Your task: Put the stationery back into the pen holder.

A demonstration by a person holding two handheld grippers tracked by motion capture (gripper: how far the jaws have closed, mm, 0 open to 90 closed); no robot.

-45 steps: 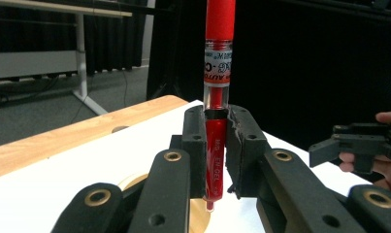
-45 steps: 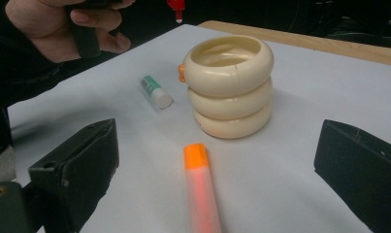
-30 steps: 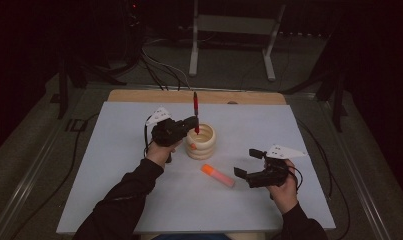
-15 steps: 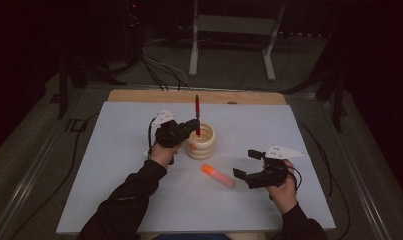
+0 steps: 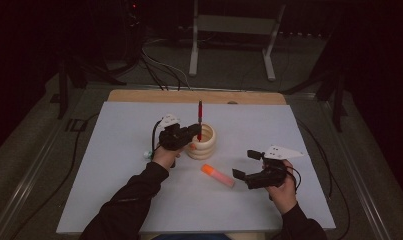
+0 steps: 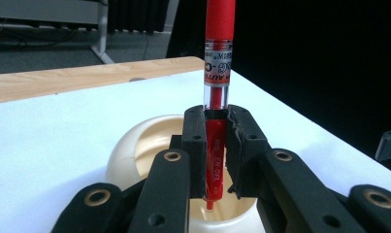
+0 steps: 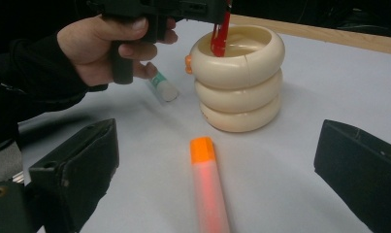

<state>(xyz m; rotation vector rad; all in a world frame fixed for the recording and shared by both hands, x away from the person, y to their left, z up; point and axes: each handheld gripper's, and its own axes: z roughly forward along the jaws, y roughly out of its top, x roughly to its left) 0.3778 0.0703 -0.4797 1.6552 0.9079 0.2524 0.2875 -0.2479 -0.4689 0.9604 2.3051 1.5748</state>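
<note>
A red gel pen [image 5: 199, 114] stands upright, and my left gripper [image 5: 194, 131] is shut on its lower barrel. In the left gripper view the pads clamp the pen [image 6: 217, 92], and its tip hangs inside the mouth of a cream holder [image 6: 135, 145] made of three stacked rings. That holder [image 5: 204, 146] stands mid-table. An orange highlighter [image 5: 217, 175] lies flat in front of it. My right gripper [image 5: 246, 164] hovers to the highlighter's right, open and holding nothing. In the right gripper view the highlighter [image 7: 208, 189] lies between the two jaws, pointing at the holder [image 7: 239, 73].
A small white tube with a green end [image 7: 161, 87] lies beside the left hand, left of the holder. A white mat [image 5: 114, 190] covers the table, with a wooden strip [image 5: 139, 96] along the far edge. Cables and a metal stand sit on the floor beyond.
The left gripper has sunk slightly with the red pen, bringing its tip down into the holder's mouth. The right gripper has not moved.
</note>
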